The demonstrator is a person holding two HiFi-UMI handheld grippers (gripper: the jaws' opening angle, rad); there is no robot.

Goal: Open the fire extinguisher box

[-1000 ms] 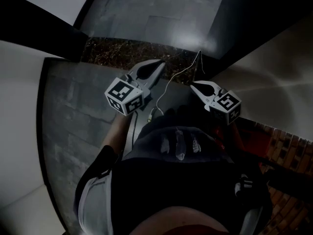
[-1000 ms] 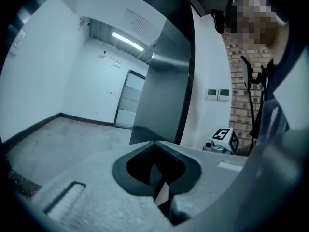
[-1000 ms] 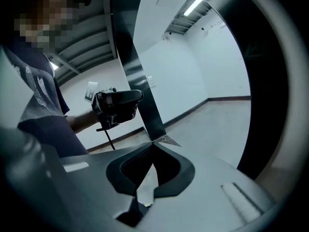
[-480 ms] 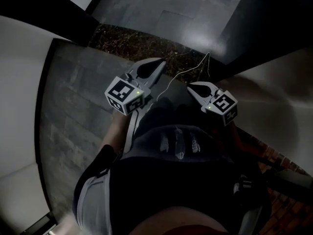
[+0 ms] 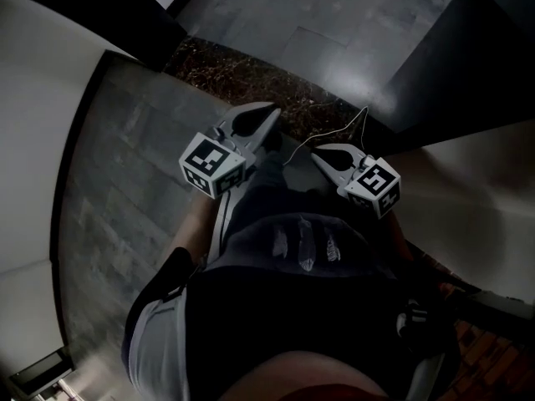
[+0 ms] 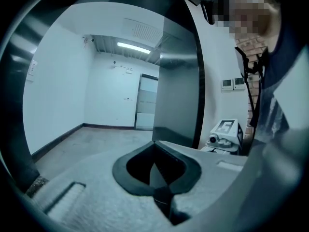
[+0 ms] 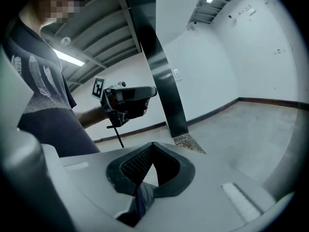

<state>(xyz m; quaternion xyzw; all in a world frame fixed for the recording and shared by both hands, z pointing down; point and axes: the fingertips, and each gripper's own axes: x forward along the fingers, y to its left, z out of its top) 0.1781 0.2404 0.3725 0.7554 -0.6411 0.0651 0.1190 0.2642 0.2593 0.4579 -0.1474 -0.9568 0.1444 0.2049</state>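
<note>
Fire extinguisher box nowhere in sight, so no telling which way. Left gripper (image 5: 269,122) and right gripper (image 5: 319,152) pinched tight, holding nothing.

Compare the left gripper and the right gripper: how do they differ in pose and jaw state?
The left gripper points toward the head view's upper right, the right gripper toward its upper left, so their tips converge. The left gripper's tip sits higher in that view than the right gripper's. Shared: both have their jaws shut with nothing between them.
</note>
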